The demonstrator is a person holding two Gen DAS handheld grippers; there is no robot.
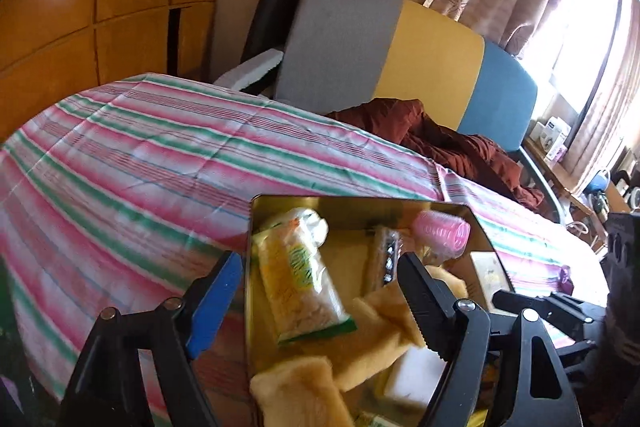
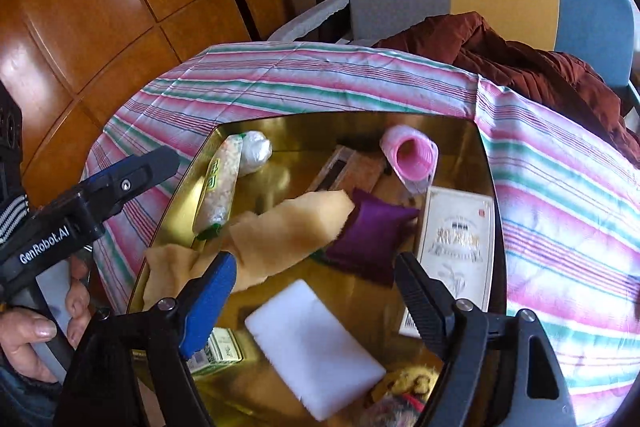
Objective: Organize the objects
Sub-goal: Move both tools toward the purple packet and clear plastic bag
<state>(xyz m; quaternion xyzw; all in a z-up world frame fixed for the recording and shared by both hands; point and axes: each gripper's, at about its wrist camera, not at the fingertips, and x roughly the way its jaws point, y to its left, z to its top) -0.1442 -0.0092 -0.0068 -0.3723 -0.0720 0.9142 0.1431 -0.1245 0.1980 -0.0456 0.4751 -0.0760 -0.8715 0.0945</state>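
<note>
- Inside gold tin (image 2: 486, 163) on striped cloth (image 2: 560, 211): one snack packet (image 2: 222, 183), long axis running from near rim to far-left corner.
- One pink roller (image 2: 412, 153), open end facing the camera; one white sponge (image 2: 312, 351); one purple cushion (image 2: 368, 233); one printed box (image 2: 456, 247) along right wall.
- Bare cloth left of and beyond the tin.
- Left gripper (image 1: 320, 299) spread open astride the tin's left wall, gripping nothing.
- Right gripper (image 2: 316, 291) spread open, empty, above sponge.
</note>
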